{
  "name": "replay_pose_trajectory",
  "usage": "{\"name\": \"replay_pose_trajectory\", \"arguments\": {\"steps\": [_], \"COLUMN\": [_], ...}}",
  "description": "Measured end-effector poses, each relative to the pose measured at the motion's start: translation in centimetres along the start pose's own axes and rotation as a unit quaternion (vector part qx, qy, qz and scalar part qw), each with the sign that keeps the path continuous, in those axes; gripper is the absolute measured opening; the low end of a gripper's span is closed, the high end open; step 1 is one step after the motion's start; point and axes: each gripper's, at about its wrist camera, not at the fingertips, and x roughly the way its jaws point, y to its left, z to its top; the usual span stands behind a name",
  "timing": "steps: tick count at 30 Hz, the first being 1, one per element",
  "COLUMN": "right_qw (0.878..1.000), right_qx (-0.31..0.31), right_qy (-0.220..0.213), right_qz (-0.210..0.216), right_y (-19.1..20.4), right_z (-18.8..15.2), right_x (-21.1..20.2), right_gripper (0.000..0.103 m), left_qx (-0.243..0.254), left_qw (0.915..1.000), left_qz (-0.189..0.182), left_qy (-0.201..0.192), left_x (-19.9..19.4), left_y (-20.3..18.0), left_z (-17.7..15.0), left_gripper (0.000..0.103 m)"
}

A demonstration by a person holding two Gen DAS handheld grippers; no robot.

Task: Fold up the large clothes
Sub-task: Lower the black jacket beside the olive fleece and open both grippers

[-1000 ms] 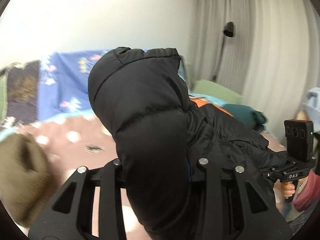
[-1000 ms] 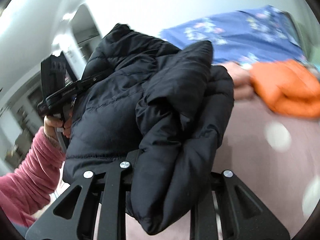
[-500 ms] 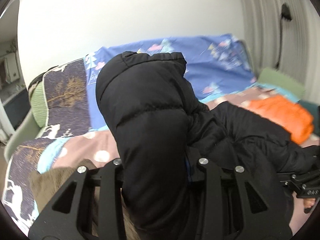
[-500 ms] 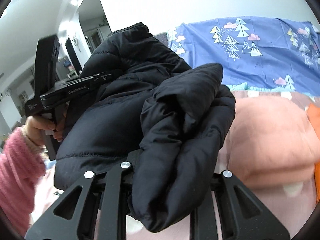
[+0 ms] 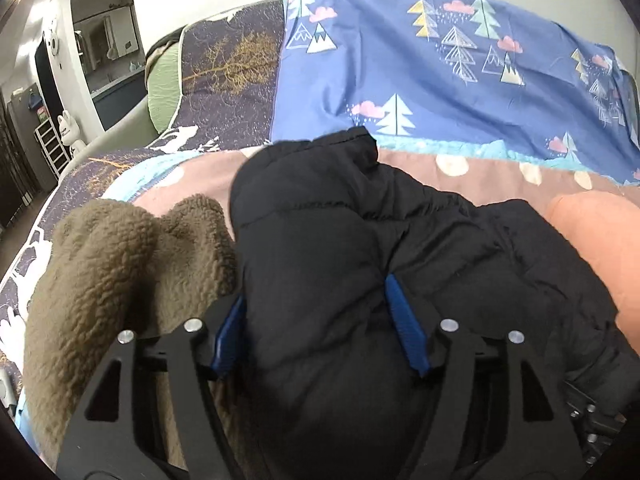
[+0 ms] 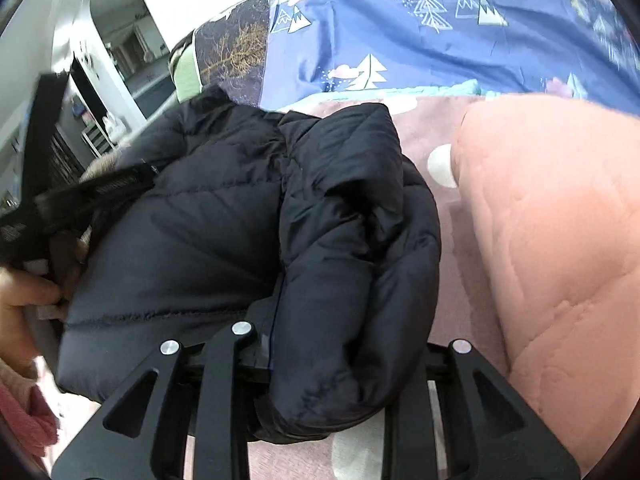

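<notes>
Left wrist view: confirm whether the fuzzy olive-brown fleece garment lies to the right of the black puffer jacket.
No, the fuzzy olive-brown fleece garment lies left of the black puffer jacket.

Nothing I can see through either of my cameras can be read. My left claw [image 6: 120, 180] carries a strip of pale lettering along its black body in the right wrist view, but it is smeared by blur and I cannot make out a single letter. The blue sheet [image 5: 440, 80] at the back of the bed bears only drawn trees, peaks and clouds, with no words or numbers on it.
</notes>
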Motion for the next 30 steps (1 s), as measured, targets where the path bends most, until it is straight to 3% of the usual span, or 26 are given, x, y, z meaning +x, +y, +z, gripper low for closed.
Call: {"name": "replay_pose_trajectory", "arguments": {"steps": [3, 6, 9, 11, 14, 18, 23, 28, 30], "right_qw": [1.0, 0.999, 0.999, 0.998, 0.999, 0.999, 0.997, 0.995, 0.992], "right_qx": [0.014, 0.032, 0.04, 0.046, 0.039, -0.032, -0.041, -0.071, -0.082], "right_qy": [-0.003, -0.001, 0.001, 0.001, 0.003, -0.036, -0.06, -0.074, -0.087], "right_qz": [-0.016, -0.025, -0.031, -0.033, -0.021, -0.017, 0.018, 0.007, -0.026], "right_y": [0.5, 0.2, 0.1, 0.1, 0.2, 0.9, 0.6, 1.1, 1.5], "right_z": [-1.9, -2.5, -2.2, -2.1, -2.6, -4.3, -6.7, -9.3, -10.8], "right_x": [-1.5, -1.5, -1.2, -1.2, -2.7, -6.9, -11.9, -17.1, -19.6], "right_gripper": [0.027, 0.03, 0.033, 0.038, 0.045, 0.045, 0.043, 0.043, 0.044], "left_qx": [0.008, 0.028, 0.073, 0.122, 0.152, 0.144, 0.133, 0.104, 0.085], "left_qw": [0.9995, 0.9959, 0.9903, 0.9897, 0.9876, 0.9888, 0.9903, 0.9919, 0.9922], "left_qz": [-0.011, -0.065, -0.103, -0.072, -0.03, -0.027, -0.028, -0.054, -0.069], "left_qy": [-0.027, -0.056, -0.058, -0.02, -0.025, -0.027, -0.026, -0.048, -0.059], "left_x": [-2.8, -7.1, -8.7, -6.2, -3.9, -3.5, -4.9, -10.1, -13.0], "left_y": [-0.4, -1.2, -2.9, -4.7, -5.4, -5.2, -5.0, -4.2, -3.9], "left_z": [-0.6, -2.4, -4.1, -5.7, -7.9, -8.4, -8.2, -9.1, -10.1], "left_gripper": [0.069, 0.077, 0.078, 0.078, 0.079, 0.078, 0.077, 0.08, 0.085]}}
